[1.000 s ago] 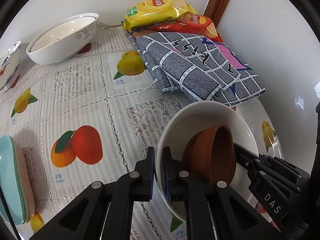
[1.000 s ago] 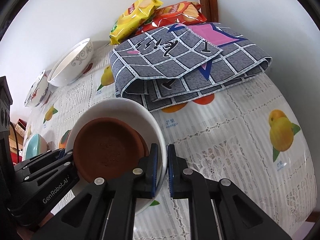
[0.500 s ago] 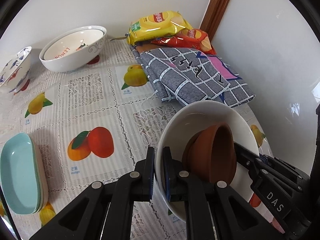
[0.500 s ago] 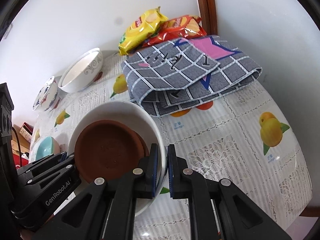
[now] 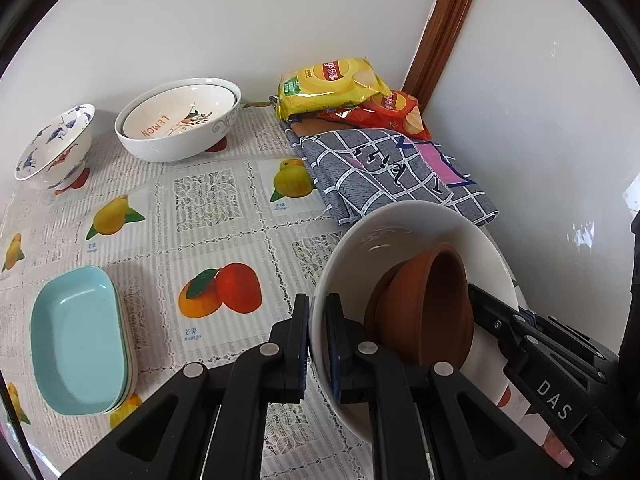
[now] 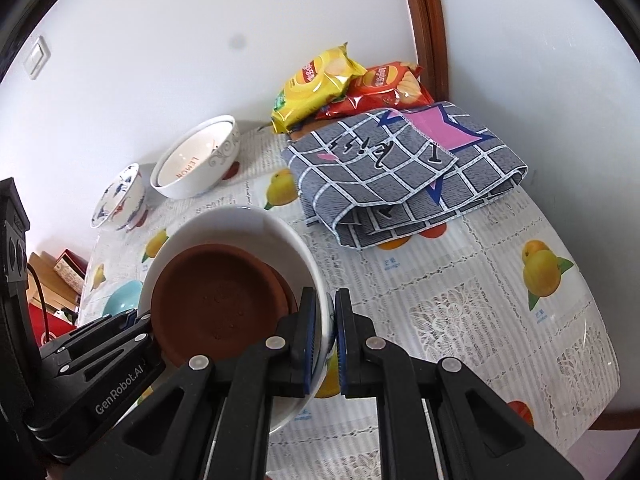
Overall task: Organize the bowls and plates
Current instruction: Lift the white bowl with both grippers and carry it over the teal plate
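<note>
A white bowl with two nested terracotta-brown bowls inside hangs above the fruit-print tablecloth. My left gripper is shut on its near-left rim. In the left wrist view my right gripper clamps the opposite rim. In the right wrist view the white bowl and brown bowls sit at lower left, with my right gripper shut on the rim. My left gripper holds the far side.
On the table are stacked light-blue oval dishes, two nested large white bowls, a blue-patterned bowl, a folded grey checked cloth, and yellow and red chip bags in the wall corner.
Both grippers have risen with the white bowl held between them. The table looks farther away, and the light-blue dishes and patterned bowl have come fully into view.
</note>
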`<state>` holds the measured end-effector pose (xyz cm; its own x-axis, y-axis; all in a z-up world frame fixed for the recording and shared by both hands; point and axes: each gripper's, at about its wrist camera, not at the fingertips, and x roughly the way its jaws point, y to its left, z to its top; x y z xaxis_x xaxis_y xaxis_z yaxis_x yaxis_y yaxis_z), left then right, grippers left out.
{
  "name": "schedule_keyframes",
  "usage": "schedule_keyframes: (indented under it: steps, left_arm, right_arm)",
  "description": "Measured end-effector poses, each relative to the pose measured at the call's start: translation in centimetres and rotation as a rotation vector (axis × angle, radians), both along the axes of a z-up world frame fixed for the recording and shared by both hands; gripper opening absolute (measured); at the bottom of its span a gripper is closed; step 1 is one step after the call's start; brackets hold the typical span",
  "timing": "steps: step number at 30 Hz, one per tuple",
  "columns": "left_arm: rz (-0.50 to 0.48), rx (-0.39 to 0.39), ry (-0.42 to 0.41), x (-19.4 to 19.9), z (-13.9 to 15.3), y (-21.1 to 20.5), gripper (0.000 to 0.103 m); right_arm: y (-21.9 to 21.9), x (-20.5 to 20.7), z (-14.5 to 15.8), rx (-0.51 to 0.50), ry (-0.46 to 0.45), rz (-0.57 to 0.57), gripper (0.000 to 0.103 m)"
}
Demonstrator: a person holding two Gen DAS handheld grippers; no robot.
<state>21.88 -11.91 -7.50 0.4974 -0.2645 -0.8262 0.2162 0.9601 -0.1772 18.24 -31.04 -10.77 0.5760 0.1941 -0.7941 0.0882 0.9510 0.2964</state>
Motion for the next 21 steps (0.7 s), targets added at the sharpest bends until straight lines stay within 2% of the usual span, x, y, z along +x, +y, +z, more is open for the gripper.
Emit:
schedule_keyframes:
  steps: [21]
  left_arm:
    - [0.028,-0.001,-0.041,-1.2,2.3,3.7,0.009]
  right_arm:
    - [3.3,-0.9,2.7,0.000,-0.044,0.017,0.009]
